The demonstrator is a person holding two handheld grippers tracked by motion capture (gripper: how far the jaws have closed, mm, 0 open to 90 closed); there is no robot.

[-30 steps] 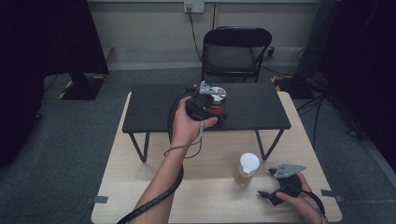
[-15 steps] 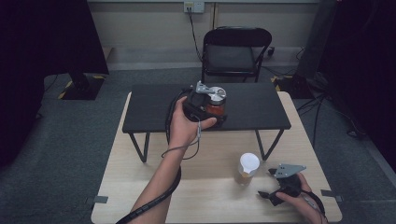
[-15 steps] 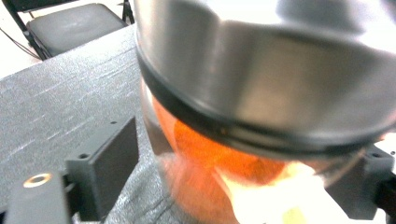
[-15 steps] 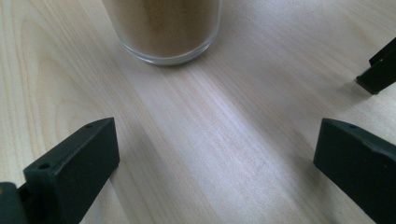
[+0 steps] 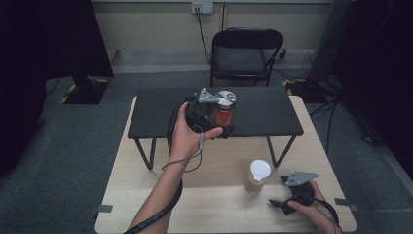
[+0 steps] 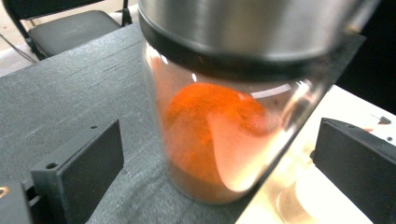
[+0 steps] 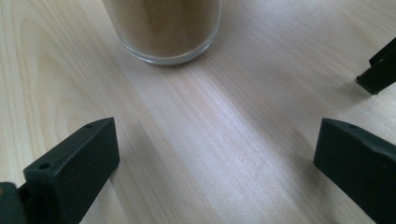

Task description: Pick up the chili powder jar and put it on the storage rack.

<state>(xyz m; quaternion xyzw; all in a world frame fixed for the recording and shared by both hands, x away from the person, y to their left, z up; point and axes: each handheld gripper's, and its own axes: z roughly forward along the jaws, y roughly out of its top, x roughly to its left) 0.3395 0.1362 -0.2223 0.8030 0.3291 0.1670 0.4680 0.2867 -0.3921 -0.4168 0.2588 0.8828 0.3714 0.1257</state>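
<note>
Near the centre of the high view, the left hand-held gripper (image 5: 221,114) is held over the front edge of the low black raised shelf (image 5: 160,109) that stands on the pale wooden worktop (image 5: 219,163). Between its jaws is a clear glass jar with a brushed-metal lid and orange powder inside (image 5: 224,109). In the left gripper view the jar (image 6: 224,121) fills the middle of the frame with the two black jaws spread wide on either side, clear gaps between them and the glass, so the jaws stand apart and are not gripping it. The jar's base seems to sit right at the shelf's edge, probably within easy reach from the person's side. At the lower right of the high view, the right hand-held gripper (image 5: 292,192) rests low on the worktop, its jaws also wide apart. It points toward a second glass jar with a white lid and brownish powder (image 5: 257,176), which stands just ahead of it, untouched; that jar's base shows at the top of the right gripper view (image 7: 163,28).
</note>
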